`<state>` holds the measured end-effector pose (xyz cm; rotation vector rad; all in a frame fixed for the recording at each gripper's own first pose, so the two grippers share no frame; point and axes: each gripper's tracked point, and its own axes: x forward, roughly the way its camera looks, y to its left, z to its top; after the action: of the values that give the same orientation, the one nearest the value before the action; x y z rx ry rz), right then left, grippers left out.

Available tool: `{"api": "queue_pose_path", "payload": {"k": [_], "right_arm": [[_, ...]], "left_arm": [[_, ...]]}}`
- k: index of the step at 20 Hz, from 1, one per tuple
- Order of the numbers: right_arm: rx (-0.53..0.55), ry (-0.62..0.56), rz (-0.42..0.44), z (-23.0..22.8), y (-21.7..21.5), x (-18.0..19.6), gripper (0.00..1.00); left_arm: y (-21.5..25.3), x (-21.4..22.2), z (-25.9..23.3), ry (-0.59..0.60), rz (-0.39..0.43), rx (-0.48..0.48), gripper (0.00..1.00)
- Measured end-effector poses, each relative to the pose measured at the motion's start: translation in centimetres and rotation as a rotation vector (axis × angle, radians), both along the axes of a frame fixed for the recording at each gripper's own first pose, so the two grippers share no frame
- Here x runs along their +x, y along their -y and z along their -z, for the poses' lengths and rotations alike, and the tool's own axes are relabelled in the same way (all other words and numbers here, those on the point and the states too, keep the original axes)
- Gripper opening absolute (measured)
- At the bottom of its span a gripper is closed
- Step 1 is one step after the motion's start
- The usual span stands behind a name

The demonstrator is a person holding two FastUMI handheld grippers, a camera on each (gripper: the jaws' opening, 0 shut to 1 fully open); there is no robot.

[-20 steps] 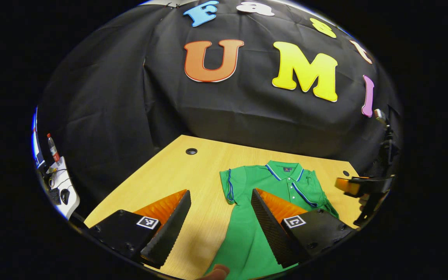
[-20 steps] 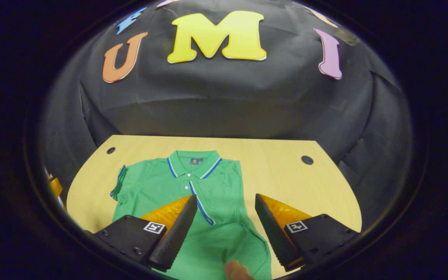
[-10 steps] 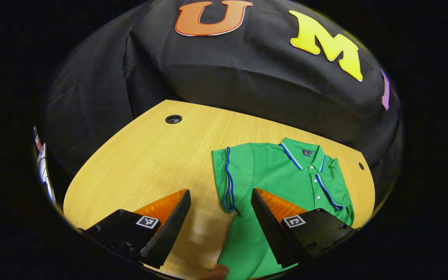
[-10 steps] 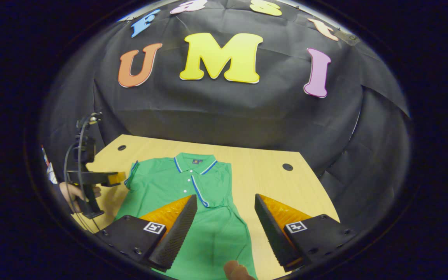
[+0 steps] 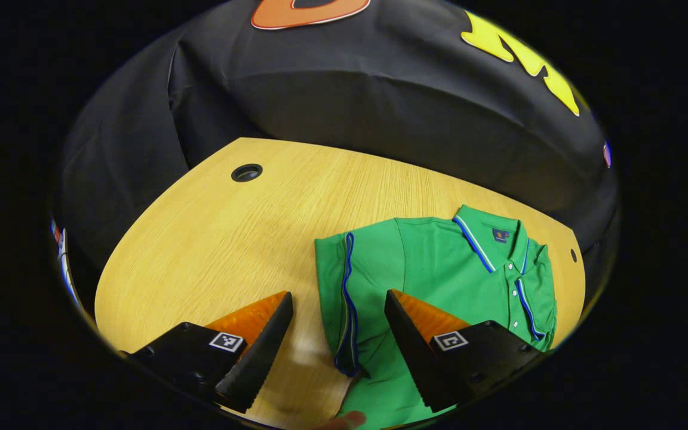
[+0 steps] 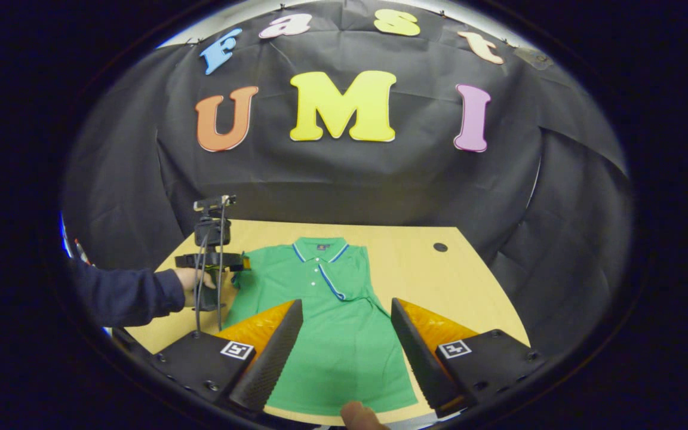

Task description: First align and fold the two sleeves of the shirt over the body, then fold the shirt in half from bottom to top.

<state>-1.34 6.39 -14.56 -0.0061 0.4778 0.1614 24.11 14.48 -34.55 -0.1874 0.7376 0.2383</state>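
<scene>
Both my left claw [image 5: 338, 313] and right claw [image 6: 347, 322] gape wide over the soft green shirt [image 6: 335, 322] lying flat on the surface [image 5: 212, 239], so I'd pinch its probably floppy sleeve hem [image 5: 347, 310].

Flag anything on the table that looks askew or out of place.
Nothing is spilled or damaged. The green polo shirt lies flat on the wooden table. Its right sleeve is folded over the body, while the left sleeve sticks out unfolded, so it looks lopsided.
</scene>
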Motion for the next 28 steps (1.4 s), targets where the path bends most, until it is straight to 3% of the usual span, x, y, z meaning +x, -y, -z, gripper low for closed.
{"api": "queue_pose_path", "payload": {"k": [4, 5, 6, 7, 13, 15, 17, 22, 25, 28], "right_arm": [[0.023, -0.036, 0.028, 0.8, 0.9, -0.6, 0.96], [0.03, -0.048, 0.04, 1.0, 1.3, -0.5, 0.96], [0.035, -0.059, 0.05, 1.3, 1.6, -0.5, 0.96], [0.039, -0.067, 0.06, 1.4, 1.9, -0.5, 0.94], [0.052, -0.078, 0.096, 1.5, 3.5, -0.7, 0.96], [0.061, -0.086, 0.106, 1.7, 3.7, -0.5, 0.96], [0.065, -0.085, 0.109, 1.6, 3.9, -0.3, 0.96], [0.063, -0.061, 0.099, 0.6, 4.1, -0.3, 0.95], [0.06, -0.044, 0.087, 0.0, 4.3, -0.2, 0.95], [0.061, -0.032, 0.075, -0.3, 4.6, 0.0, 0.95]], "left_arm": [[0.5, 0.8, -0.8, 0.018, 0.011, 0.016, 0.89], [0.6, 0.9, -0.7, 0.007, 0.014, 0.016, 0.81], [0.8, 1.0, -0.4, -0.003, 0.013, 0.013, 0.84], [0.9, 1.2, 0.0, -0.013, 0.01, 0.004, 0.69], [0.3, 1.4, 0.7, -0.047, 0.005, 0.019, 0.5], [-0.1, 1.4, 0.9, -0.058, 0.002, 0.033, 0.22], [0.0, 1.3, 0.9, -0.068, 0.029, 0.044, 0.12], [-0.2, 1.5, 0.7, -0.083, 0.059, 0.065, 0.1], [-0.3, 1.4, 0.7, -0.086, 0.071, 0.054, 0.03], [-1.5, 1.5, -0.6, -0.071, 0.059, 0.117, 0.04]]}}
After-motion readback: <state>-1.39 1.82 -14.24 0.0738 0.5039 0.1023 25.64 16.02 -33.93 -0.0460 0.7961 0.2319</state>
